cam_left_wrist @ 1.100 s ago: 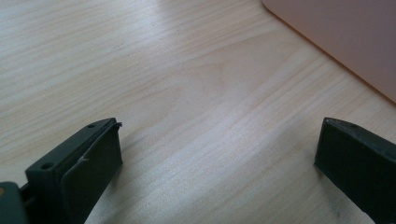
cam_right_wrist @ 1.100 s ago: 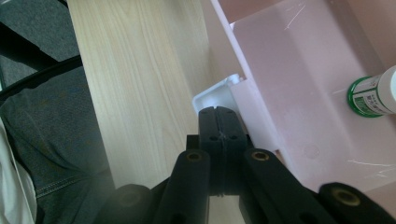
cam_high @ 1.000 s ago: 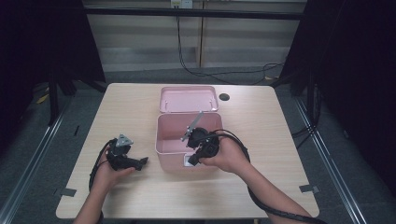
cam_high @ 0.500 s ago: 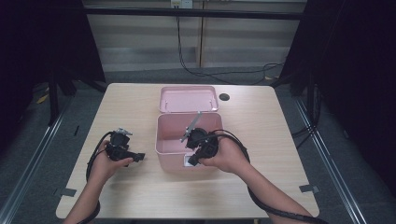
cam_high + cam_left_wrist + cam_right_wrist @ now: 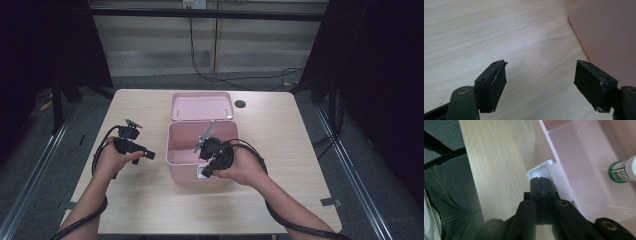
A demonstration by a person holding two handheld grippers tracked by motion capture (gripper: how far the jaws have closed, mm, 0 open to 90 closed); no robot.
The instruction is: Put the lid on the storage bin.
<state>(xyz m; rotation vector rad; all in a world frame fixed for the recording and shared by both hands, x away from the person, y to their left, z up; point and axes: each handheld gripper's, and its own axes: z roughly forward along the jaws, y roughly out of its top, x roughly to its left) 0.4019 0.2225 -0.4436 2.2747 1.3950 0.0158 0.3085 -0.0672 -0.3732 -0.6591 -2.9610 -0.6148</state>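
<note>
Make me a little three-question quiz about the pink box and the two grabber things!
1. True or false: the left gripper is open over bare table.
2. The right gripper is at the pink box's A) far wall B) near front wall C) lid.
3. What lies inside the box in the right gripper view?

Key: 1 true. 2 B, jaws together by the white latch. 3 A green-capped white bottle.

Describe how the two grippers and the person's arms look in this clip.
Both the left gripper and the right gripper are black, each with two flat, blocky jaws on arms with brass-coloured pivot pins. A grey plate sits on top of each, and a thick black cable trails back along each forearm. The forearms are bare, no sleeves in sight.
</note>
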